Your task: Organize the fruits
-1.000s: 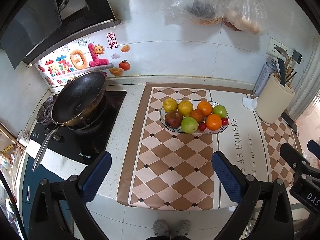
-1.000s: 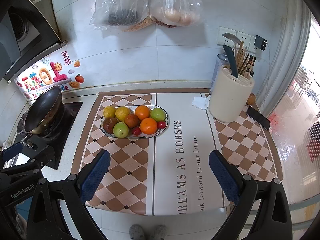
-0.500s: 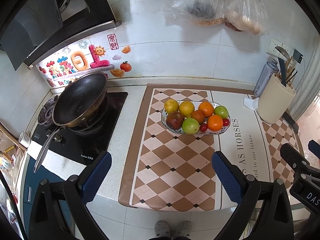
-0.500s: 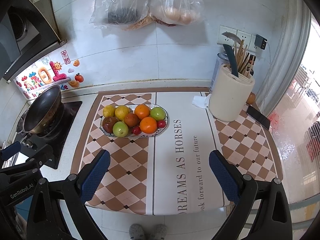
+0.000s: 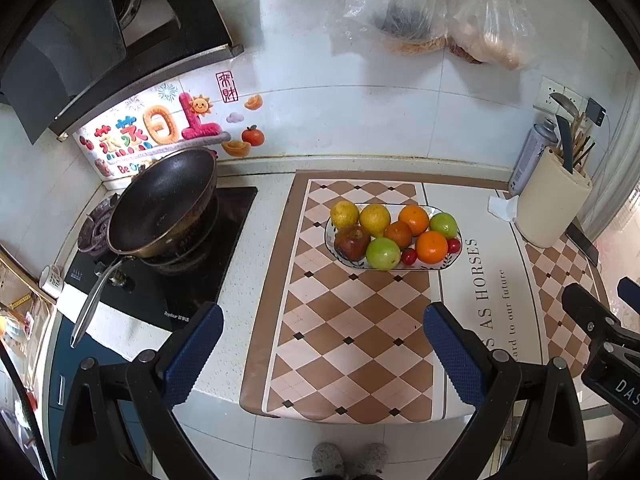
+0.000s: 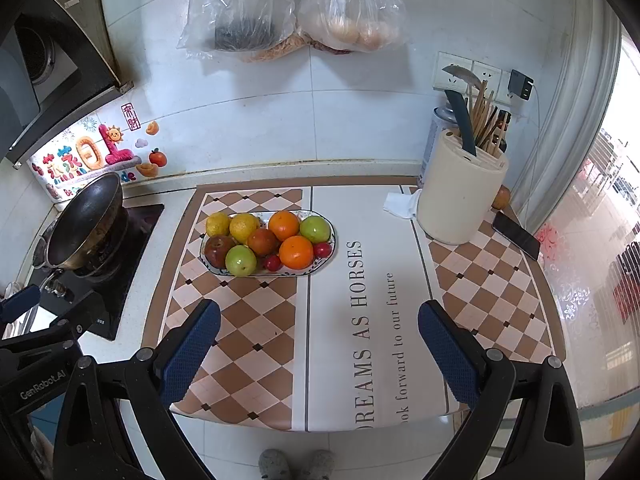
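Observation:
An oval patterned plate [image 5: 451, 263] [image 6: 330, 253] on the checkered counter mat holds several fruits: yellow lemons [image 5: 345, 214], oranges [image 5: 431, 247] [image 6: 296, 252], green apples [image 5: 383, 253] [image 6: 241, 261], a dark red apple [image 5: 352, 242] [image 6: 219, 245] and small red tomatoes [image 5: 409, 256]. My left gripper [image 5: 323, 354] is open and empty, held back over the counter's front edge, well short of the plate. My right gripper [image 6: 319, 352] is open and empty too, above the mat's white lettered strip. The left gripper's body shows at the lower left of the right wrist view.
A black wok [image 5: 160, 205] sits on the stove at left. A cream utensil holder [image 6: 460, 196] with knives stands at the right rear, a phone [image 6: 515, 235] and a tissue [image 6: 400, 205] beside it. Plastic bags [image 6: 296, 4] hang on the tiled wall. Slippers [image 5: 346, 460] show on the floor below.
Both grippers drifted slightly backward and upward from the counter; the plate sits a little lower in the left wrist view. The jaws stayed open and nothing was taken hold of.

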Tool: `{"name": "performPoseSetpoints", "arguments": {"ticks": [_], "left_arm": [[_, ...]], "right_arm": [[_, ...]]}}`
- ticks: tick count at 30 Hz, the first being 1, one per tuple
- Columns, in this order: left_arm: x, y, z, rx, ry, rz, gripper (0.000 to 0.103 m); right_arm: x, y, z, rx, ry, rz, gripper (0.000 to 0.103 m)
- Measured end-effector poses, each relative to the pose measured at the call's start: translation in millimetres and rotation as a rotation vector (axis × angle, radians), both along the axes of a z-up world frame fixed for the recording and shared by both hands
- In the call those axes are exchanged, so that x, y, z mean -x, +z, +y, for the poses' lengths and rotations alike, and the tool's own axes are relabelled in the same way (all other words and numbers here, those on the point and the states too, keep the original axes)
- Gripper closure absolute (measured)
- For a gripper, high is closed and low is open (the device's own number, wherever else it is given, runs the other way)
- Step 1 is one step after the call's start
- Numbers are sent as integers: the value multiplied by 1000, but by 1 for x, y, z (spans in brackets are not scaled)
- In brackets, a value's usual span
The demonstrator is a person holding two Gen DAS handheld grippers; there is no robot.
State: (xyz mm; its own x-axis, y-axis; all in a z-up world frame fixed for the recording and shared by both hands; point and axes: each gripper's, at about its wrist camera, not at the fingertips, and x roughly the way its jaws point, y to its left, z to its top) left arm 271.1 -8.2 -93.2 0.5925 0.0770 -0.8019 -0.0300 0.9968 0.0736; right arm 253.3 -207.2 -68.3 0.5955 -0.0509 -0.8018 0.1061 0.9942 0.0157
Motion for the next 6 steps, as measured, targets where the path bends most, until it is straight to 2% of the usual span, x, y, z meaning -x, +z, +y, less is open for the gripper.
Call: {"name": "performPoseSetpoints", "arguments": {"ticks": [6], "left_arm": [[4, 5, 1, 7, -11, -13, 1]], "right_arm": [[-1, 0, -1, -7, 2, 3, 2]]}}
